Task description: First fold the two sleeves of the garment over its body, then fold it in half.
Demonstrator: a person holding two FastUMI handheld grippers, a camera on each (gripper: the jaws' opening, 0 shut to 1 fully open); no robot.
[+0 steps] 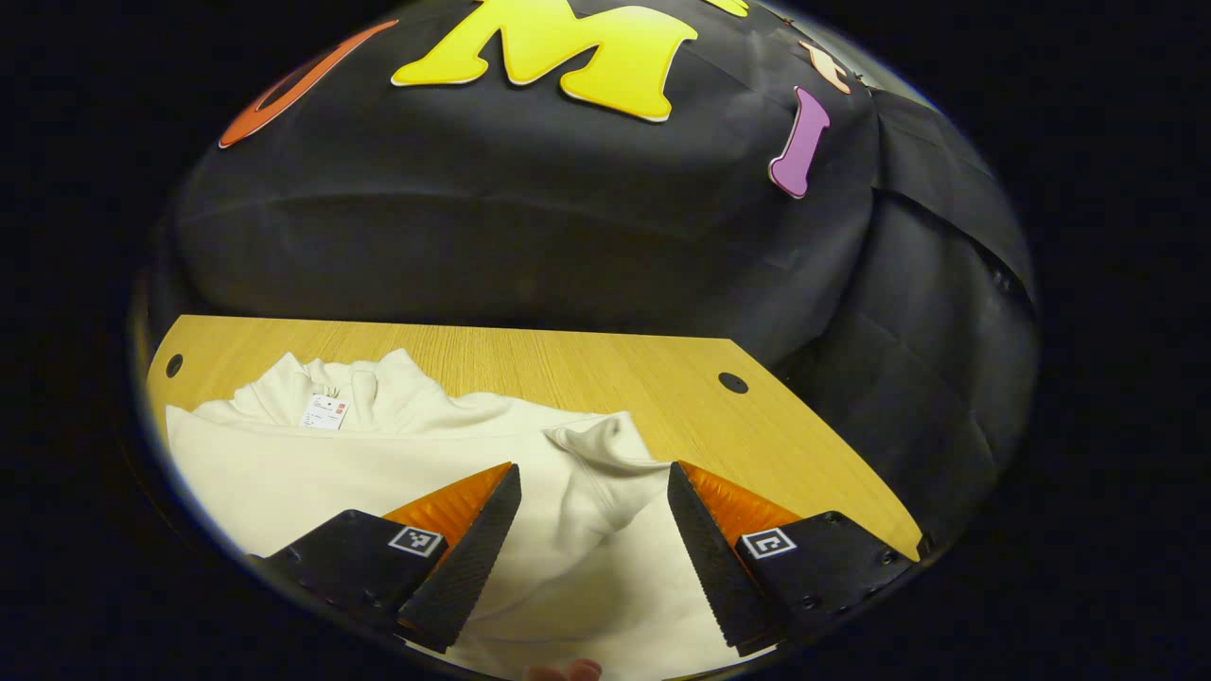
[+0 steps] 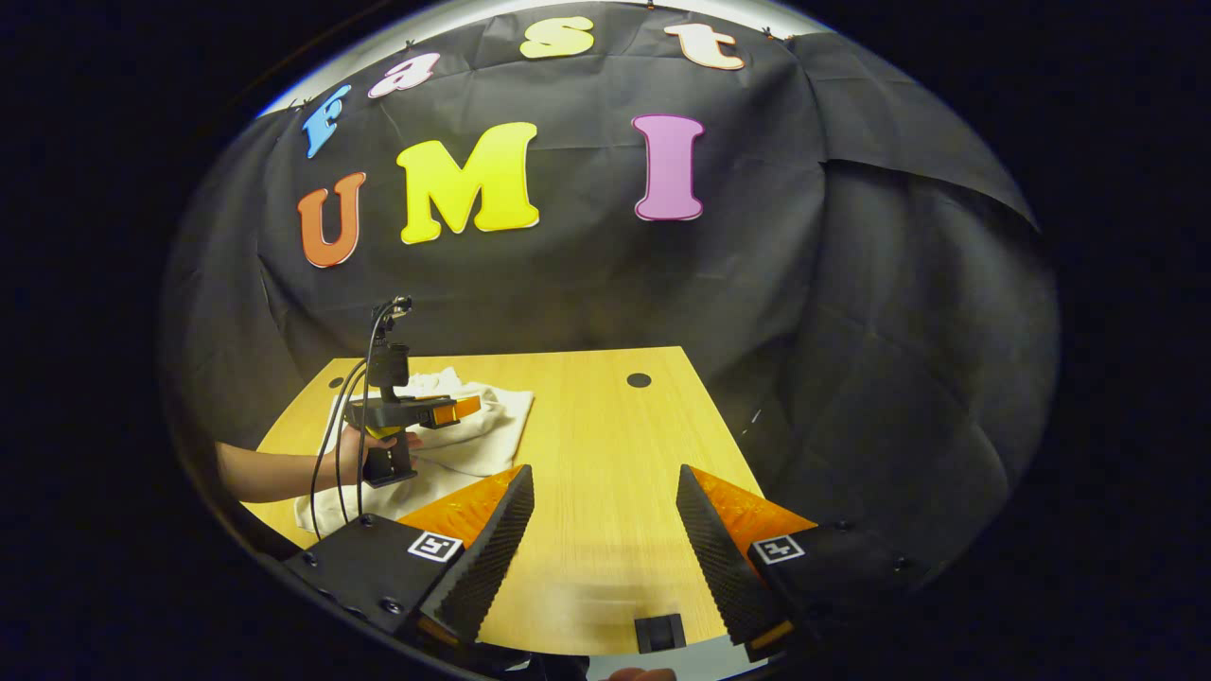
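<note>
A cream garment (image 1: 397,473) lies on the wooden table (image 1: 587,364), its collar and tag at the far left. One sleeve is folded in, and its cuff (image 1: 605,440) is bunched near the garment's right edge. My left gripper (image 1: 594,470) hovers open just above that part of the cloth, with nothing between its fingers. In the right gripper view the garment (image 2: 497,416) sits at the table's left side, and a hand holds the left gripper (image 2: 468,409) over it. My right gripper (image 2: 605,470) stands open over bare table (image 2: 605,426), to the right of the garment.
Black cloth walls close off the table at the back and right. Round cable holes (image 1: 733,382) (image 2: 639,379) sit near the far edge. A small black block (image 2: 659,632) rests at the near edge. A cable (image 2: 336,445) hangs from the left gripper.
</note>
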